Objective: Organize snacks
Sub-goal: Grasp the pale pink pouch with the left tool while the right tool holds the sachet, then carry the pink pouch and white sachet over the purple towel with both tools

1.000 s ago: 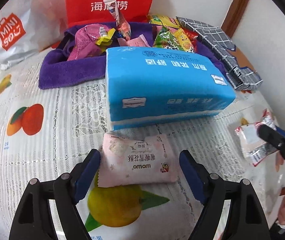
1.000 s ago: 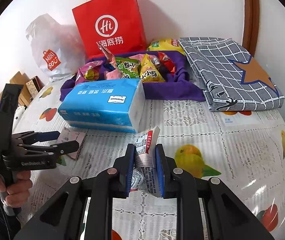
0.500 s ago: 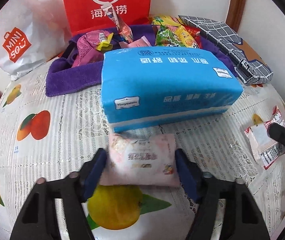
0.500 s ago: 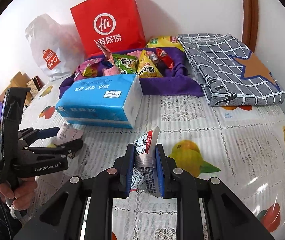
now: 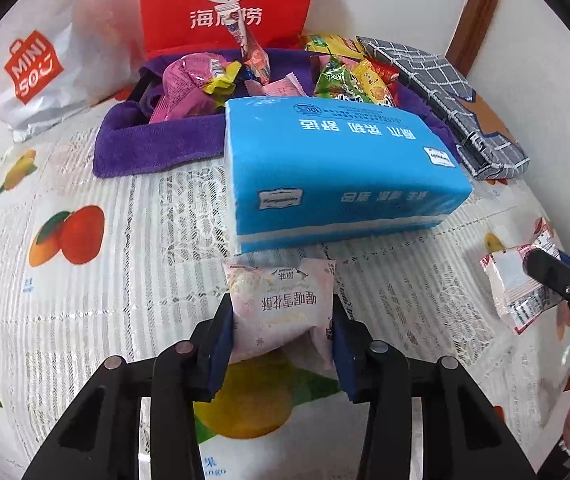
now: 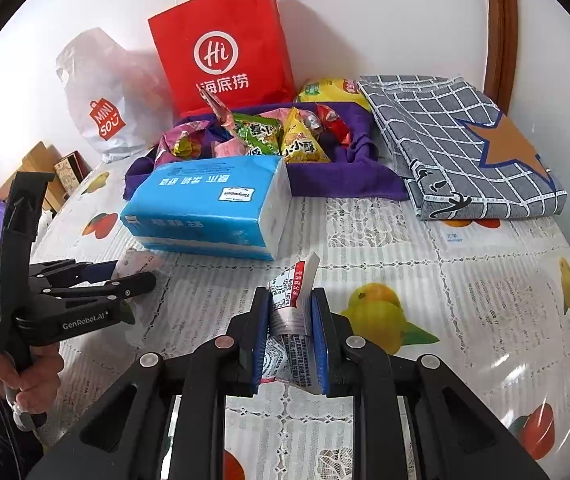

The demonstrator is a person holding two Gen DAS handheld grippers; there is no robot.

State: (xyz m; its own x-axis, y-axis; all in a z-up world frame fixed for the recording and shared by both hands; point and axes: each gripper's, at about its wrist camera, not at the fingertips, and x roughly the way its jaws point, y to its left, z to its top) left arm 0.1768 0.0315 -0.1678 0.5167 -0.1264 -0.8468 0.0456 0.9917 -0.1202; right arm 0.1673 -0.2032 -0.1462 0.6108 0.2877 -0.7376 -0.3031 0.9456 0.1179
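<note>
Well along, by the look of it: most snacks already heaped on the purple towel (image 5: 153, 148) at the back, in front of the red bag (image 5: 225, 0). Two packets left on the table (image 5: 85, 300), one in each gripper.

Left gripper (image 5: 283, 320): jaws closing on the pink packet (image 5: 281, 308), blue pads pressing both its sides, packet puffed and bowed between them, far edge just in front of the tissue pack (image 5: 341, 168). Right gripper (image 6: 291, 332): clamped tight on the clear packet (image 6: 291, 312), crumpled, top edge with red label poking up between the pads. Both packets low over the table, well apart from the towel; still to carry back and drop on the heap.

Pink packet: matte film, pillow-shaped, air-filled, likely to slip or pop if squeezed hard. Clear packet: thin crinkly foil, flat, creased. Tissue pack: soft blue plastic brick, glossy, blocking the straight path to the towel. Towel: plush, folded up at the edges like a shallow nest. Heap: shiny wrappers, pink, green, yellow, red. Table cover: glossy, lace-patterned with printed fruit. Checked cloth (image 6: 465, 140) folded flat, right of the towel.
</note>
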